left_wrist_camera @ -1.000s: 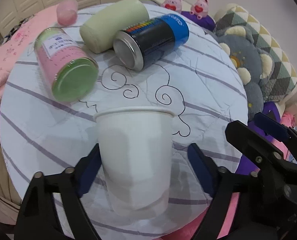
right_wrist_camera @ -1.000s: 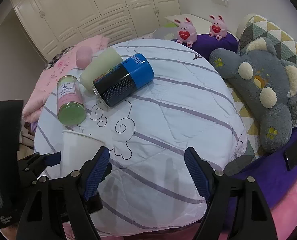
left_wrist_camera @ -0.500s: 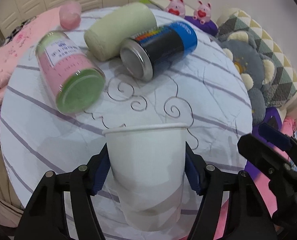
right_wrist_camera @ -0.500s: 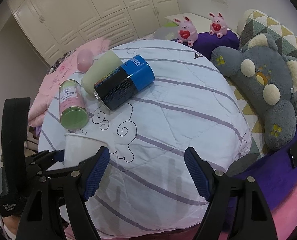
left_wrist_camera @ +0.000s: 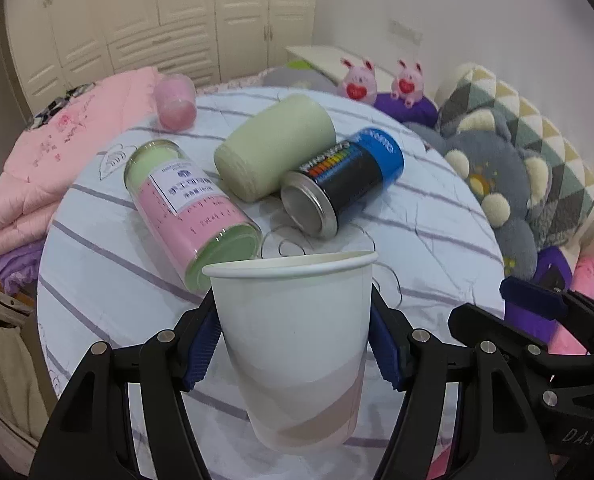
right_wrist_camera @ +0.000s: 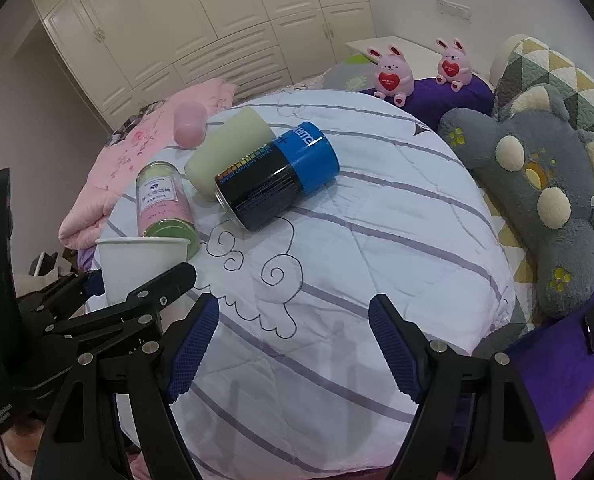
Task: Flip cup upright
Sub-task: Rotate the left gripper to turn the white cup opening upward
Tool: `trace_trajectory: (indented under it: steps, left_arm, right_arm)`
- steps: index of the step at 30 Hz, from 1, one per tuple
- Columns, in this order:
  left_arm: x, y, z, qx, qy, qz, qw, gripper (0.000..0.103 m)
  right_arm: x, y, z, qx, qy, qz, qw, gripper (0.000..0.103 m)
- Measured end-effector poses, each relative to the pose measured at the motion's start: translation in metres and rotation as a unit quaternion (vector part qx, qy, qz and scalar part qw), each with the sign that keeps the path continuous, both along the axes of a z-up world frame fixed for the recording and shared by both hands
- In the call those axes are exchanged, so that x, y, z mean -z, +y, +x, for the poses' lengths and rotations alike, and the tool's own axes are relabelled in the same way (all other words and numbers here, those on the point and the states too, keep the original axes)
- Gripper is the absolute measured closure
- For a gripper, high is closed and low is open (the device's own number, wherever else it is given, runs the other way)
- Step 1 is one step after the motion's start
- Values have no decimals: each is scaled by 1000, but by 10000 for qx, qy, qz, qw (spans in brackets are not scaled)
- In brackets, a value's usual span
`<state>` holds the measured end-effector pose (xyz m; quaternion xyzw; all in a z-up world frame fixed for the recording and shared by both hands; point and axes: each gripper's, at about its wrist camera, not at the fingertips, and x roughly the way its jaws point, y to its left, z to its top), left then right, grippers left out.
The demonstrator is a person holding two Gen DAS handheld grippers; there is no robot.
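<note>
Now, my left tool (left_wrist_camera: pixel 295 336): clamps the white paper cup (left_wrist_camera: pixel 297 344), mouth up.
My right tool (right_wrist_camera: pixel 293 344): spread wide, holding nothing.

Round quilt (right_wrist_camera: pixel 377 216) with purple stripes. At 11 o'clock, lying on their sides: pink-and-green bottle (right_wrist_camera: pixel 163 204), pale green cylinder (right_wrist_camera: pixel 227 148), battery-shaped can (right_wrist_camera: pixel 277 176), pink cup (right_wrist_camera: pixel 190 125). At 1 o'clock, two pink plush rabbits (right_wrist_camera: pixel 393 74); at 3 o'clock, grey plush cushion (right_wrist_camera: pixel 537 188).

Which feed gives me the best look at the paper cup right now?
Left wrist: the paper cup fills the centre, rim up, clamped in the left tool. The right wrist view shows only its upper part at the left edge, behind the left tool's frame.
</note>
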<state>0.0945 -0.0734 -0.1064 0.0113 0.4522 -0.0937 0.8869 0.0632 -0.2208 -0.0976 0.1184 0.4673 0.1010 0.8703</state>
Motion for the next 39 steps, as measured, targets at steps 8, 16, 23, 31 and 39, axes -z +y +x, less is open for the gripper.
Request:
trace_trajectory:
  steps: [8, 16, 23, 31, 39]
  left_arm:
    - [3, 9, -3, -157, -449, -180, 9987, 36]
    - [20, 18, -12, -286, -587, -95, 9978, 35]
    - [34, 22, -23, -218, -475, -131, 9985, 35]
    - [27, 21, -23, -149, -542, -67, 9984, 35]
    - [24, 17, -4, -73, -458, 17, 9989, 32]
  right_arm:
    - [2, 9, 4, -42, 26, -12, 10000, 24]
    - [10, 21, 4, -157, 106, -233, 9995, 24]
    - [15, 28, -1, -197, 175, -462, 9986, 24]
    - [10, 30, -2, -156, 120, -387, 9991, 24]
    - [2, 27, 12, -143, 62, -415, 9990, 24]
